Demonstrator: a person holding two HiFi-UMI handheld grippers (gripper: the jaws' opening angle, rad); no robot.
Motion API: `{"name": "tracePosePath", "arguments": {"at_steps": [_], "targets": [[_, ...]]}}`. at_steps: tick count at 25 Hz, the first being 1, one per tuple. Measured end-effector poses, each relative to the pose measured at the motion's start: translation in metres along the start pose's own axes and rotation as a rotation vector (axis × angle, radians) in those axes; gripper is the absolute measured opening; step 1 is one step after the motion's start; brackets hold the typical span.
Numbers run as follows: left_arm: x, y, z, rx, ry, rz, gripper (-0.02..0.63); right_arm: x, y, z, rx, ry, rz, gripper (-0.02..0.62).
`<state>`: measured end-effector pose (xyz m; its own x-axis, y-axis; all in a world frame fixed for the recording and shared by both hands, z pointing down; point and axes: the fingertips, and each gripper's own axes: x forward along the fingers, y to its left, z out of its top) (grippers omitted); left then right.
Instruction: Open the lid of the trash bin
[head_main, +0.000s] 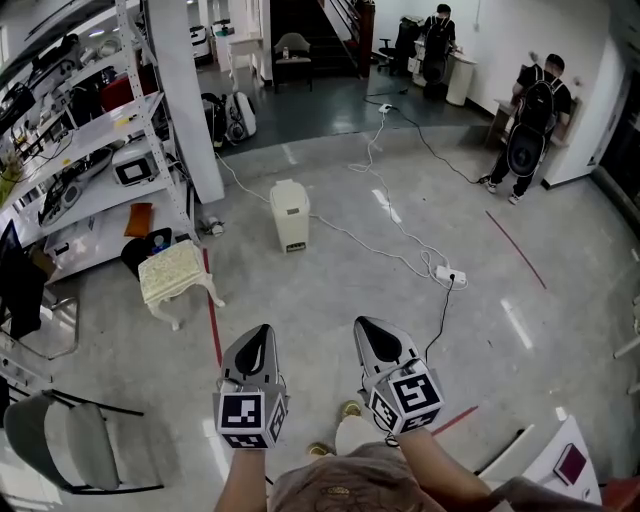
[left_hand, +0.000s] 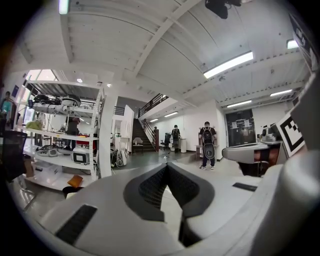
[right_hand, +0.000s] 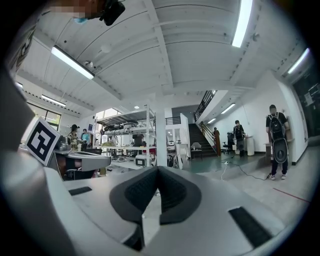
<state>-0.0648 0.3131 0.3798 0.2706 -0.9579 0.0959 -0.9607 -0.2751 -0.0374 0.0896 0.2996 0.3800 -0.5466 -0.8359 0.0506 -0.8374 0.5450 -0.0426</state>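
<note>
Nothing started yet: both the left tongs (head_main: 261, 342) and right tongs (head_main: 370, 338) are pinched together, empty, held close in, while the small white plastic trash bin (head_main: 289, 222) stands well ahead on the grey floor (head_main: 330, 295), lid (head_main: 287, 189) down.

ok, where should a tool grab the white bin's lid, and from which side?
Probably the lid at its near edge, from the person's side, lifting up: the trash bin stands upright, lid shut on top, front face toward us. Hinge not discernible.
</note>
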Motion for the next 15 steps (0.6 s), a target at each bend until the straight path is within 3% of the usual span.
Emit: {"name": "tracePosePath", "arguments": {"at_steps": [15], "targets": [[0.072,0.039,-0.002,0.01,0.007,-0.008,-0.006,0.078,-0.03,0.002,-0.02,-0.011,-0.006,0.031]]}}
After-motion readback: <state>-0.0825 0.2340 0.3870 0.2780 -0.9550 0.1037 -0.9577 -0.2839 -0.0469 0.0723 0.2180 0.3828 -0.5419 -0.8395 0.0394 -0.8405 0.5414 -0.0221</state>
